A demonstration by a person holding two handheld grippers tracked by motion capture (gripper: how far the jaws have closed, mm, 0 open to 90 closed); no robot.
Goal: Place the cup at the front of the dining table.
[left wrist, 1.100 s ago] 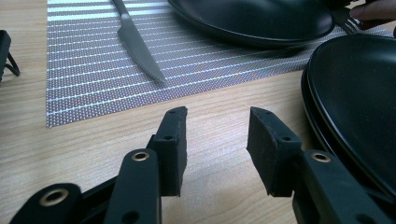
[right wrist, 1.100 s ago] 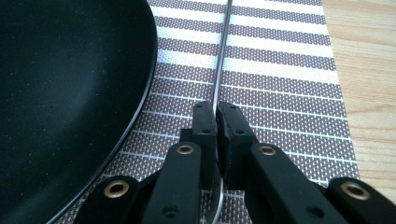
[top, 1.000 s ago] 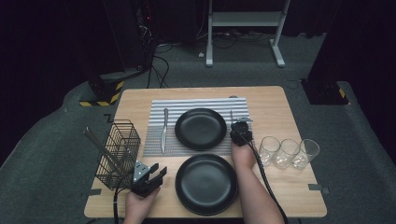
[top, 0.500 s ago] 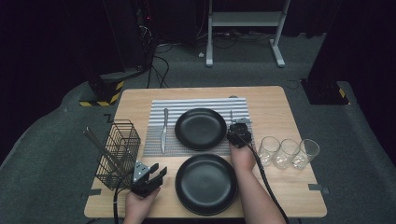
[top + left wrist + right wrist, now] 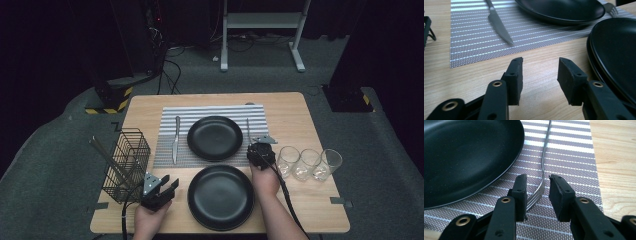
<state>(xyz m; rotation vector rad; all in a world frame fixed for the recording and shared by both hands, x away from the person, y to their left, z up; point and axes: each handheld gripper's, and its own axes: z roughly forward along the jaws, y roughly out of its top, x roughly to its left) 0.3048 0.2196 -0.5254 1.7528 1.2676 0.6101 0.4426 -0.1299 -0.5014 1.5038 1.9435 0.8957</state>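
Note:
A fork lies on the striped placemat, right of the far black plate. My right gripper is open, and its jaws stand on either side of the fork's tines, low over the mat; in the high view the right gripper sits at the fork's near end. A knife lies left of that plate. My left gripper is open with nothing in it, low over bare wood left of the near black plate; from above the left gripper is near the front edge.
A black wire basket with long utensils stands at the table's left side. Three clear glasses stand in a row at the right, close to my right hand. The near plate lies between my two hands.
My right gripper has drawn back a little toward the person along the fork, down to its tines. The left gripper and the tableware have stayed put.

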